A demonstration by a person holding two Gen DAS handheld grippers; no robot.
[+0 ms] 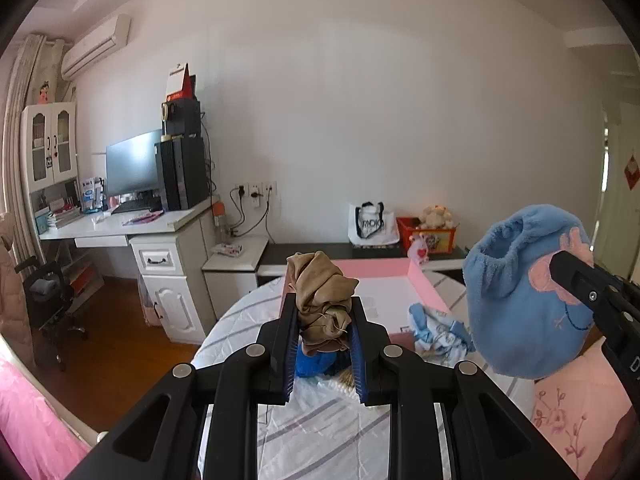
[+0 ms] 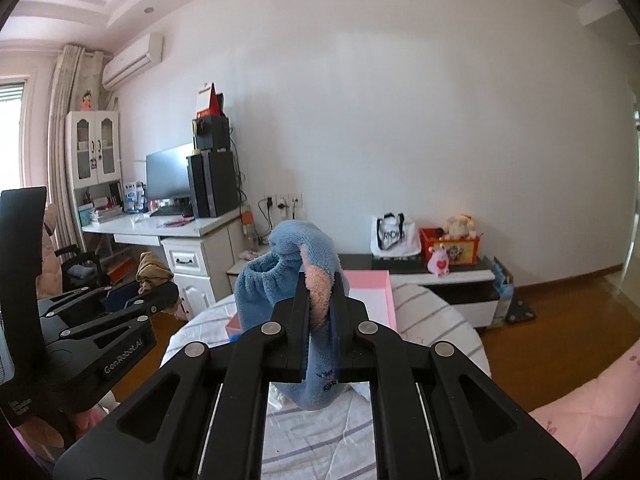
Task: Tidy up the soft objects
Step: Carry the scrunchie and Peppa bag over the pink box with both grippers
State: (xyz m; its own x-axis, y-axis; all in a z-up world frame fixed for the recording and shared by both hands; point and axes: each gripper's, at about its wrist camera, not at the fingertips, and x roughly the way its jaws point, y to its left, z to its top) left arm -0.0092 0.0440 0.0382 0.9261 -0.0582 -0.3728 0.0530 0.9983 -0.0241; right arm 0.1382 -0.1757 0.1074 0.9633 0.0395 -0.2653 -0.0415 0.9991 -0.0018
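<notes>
My left gripper (image 1: 323,312) is shut on a rolled tan-brown cloth (image 1: 320,296) that sticks up between its blue pads, raised above the bed. My right gripper (image 2: 320,300) is shut on a fluffy blue fleece item with pink patches (image 2: 288,280), also lifted; it hangs at the right of the left wrist view as a blue fleece item (image 1: 524,292). Beyond them on the bed lies an open pink box (image 1: 420,280), also seen as the pink box (image 2: 376,284). Light blue baby clothes (image 1: 436,330) lie by its near corner. Another blue soft thing (image 1: 312,362) lies under the left jaws.
The striped white quilt (image 1: 320,420) covers the bed, with a pink floral pillow (image 1: 572,400) at right. A white desk (image 1: 132,224) with monitor and computer stands at left, and an office chair (image 1: 48,296). A low cabinet (image 2: 452,280) carries a bag, a red box and plush toys.
</notes>
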